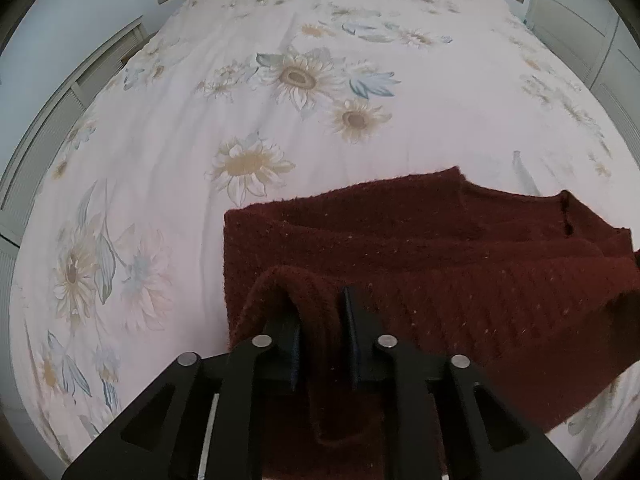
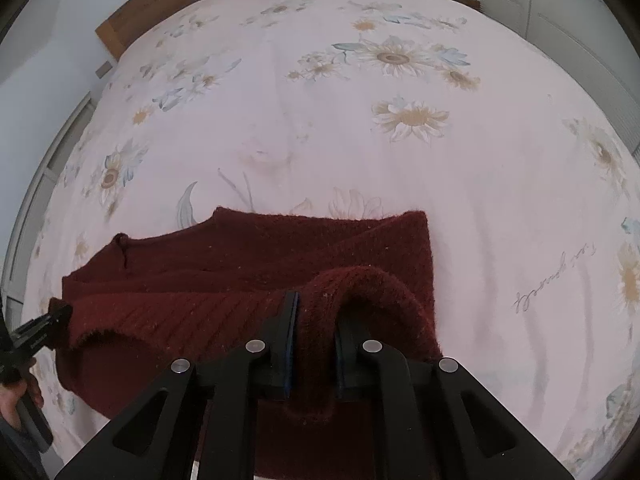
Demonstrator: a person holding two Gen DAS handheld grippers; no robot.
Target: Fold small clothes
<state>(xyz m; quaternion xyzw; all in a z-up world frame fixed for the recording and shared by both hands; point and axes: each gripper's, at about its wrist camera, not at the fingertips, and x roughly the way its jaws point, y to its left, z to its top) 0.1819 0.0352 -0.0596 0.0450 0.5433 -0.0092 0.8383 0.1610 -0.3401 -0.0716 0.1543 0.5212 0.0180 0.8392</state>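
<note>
The left gripper (image 1: pixel 322 320) has its fingers clamped on the near left edge of the dark red knit garment (image 1: pixel 440 248); the right gripper (image 2: pixel 316 320) pinches the near right edge likewise. The garment's far part lies on the flowered bed (image 1: pixel 200 120) — bare bedspread lies open beyond.

a bed (image 1: pixel 320 60) with floral sheet carries a dark red knitted garment (image 1: pixel 440 240).

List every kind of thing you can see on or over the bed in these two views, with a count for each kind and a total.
Dark red knitted garment: 1
Floral bedspread: 1
Black grippers, each with knit fabric between its jaws: 2, left gripper and right gripper
Total: 4
</note>
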